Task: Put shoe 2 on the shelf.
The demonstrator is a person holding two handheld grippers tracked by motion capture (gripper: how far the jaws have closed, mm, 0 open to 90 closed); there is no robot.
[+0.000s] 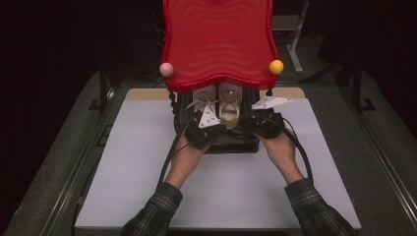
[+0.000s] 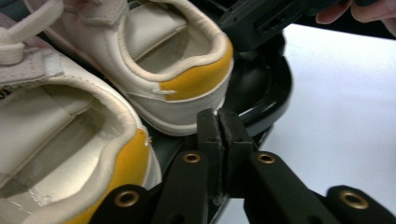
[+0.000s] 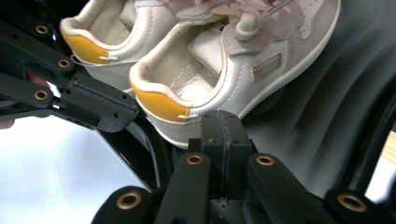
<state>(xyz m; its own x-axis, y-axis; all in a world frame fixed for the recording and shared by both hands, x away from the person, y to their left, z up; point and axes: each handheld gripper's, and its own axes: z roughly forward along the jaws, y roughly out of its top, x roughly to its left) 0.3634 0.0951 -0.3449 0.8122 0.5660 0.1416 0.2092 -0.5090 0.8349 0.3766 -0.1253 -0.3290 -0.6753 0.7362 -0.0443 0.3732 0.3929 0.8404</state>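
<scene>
Two white shoes with yellow heel tabs stand side by side on the black lower tray (image 1: pixel 231 145) of a two-level stand. The left shoe (image 1: pixel 206 97) (image 2: pixel 70 149) (image 3: pixel 100 35) and the right shoe (image 1: pixel 229 104) (image 2: pixel 182 65) (image 3: pixel 210 74) point away from me. My left gripper (image 1: pixel 222 129) (image 2: pixel 218 120) is shut, its tips just short of the right shoe's heel at the tray's front rim. My right gripper (image 1: pixel 244 129) (image 3: pixel 225 125) is shut too, tips against the same heel. Whether either pinches the rim is hidden.
A red wavy tray (image 1: pixel 219 39) overhangs the shoes as the stand's upper level, with a pink knob (image 1: pixel 166 69) and a yellow knob (image 1: pixel 276 66) at its front corners. The stand sits at the far end of a white board (image 1: pixel 216 191). Cables trail back along both forearms.
</scene>
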